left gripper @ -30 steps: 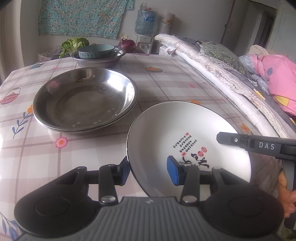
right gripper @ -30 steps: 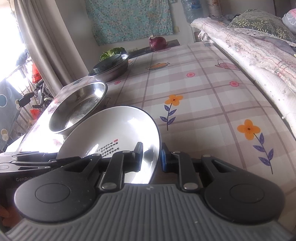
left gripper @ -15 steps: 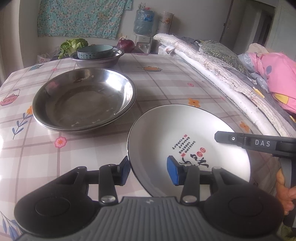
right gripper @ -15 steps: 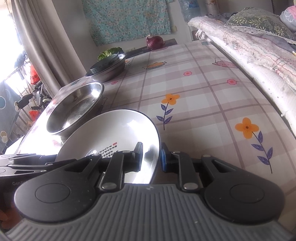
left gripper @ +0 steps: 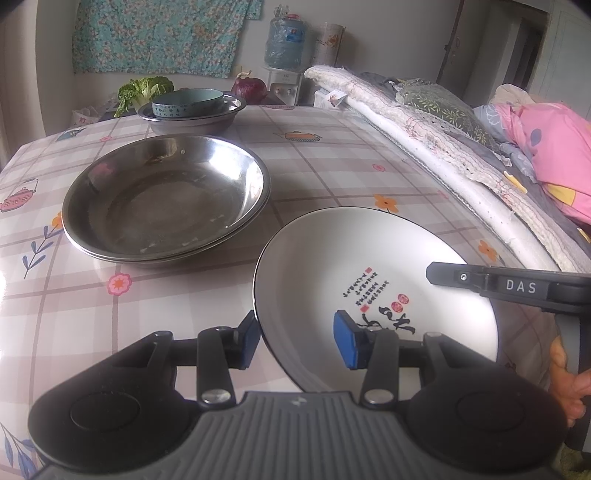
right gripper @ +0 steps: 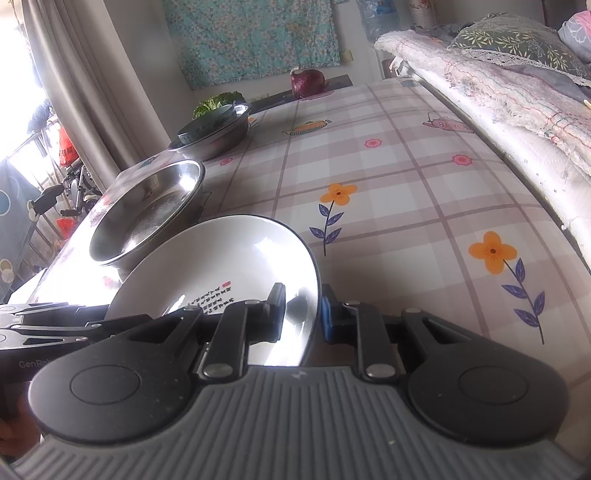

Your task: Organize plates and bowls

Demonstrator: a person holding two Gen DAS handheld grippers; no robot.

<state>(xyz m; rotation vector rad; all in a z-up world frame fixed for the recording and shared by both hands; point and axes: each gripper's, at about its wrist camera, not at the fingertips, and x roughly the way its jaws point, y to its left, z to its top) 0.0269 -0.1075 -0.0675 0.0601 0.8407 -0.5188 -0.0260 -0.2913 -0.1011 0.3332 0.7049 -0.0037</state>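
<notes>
One white plate [left gripper: 373,266] with a thin black rim and red-and-black calligraphy sits at the near edge of the table, tilted and held from two sides. The left gripper [left gripper: 299,338] straddles its near-left rim with its blue pads spread apart, one outside the rim and one over the plate's face; whether they press on it cannot be told. The right gripper [right gripper: 303,314] has its fingers closed on the plate's right rim, one inside and one outside.

Just beyond the plate to the left lies a stack of two wide stainless steel plates [left gripper: 166,195], nested. At the far end stands one steel basin [left gripper: 192,120] with one teal bowl [left gripper: 186,101] inside it. Behind these are one bunch of leafy greens [left gripper: 144,90] and one red onion [left gripper: 249,88].

The table is covered by a plaid tablecloth [right gripper: 399,177] printed with flowers and teapots. Along its right side run folded quilts [left gripper: 436,129] and a pink blanket [left gripper: 554,155]. A teal floral cloth [left gripper: 155,35] hangs on the back wall beside one water dispenser bottle [left gripper: 284,46]; a curtain [right gripper: 74,92] hangs at the left.
</notes>
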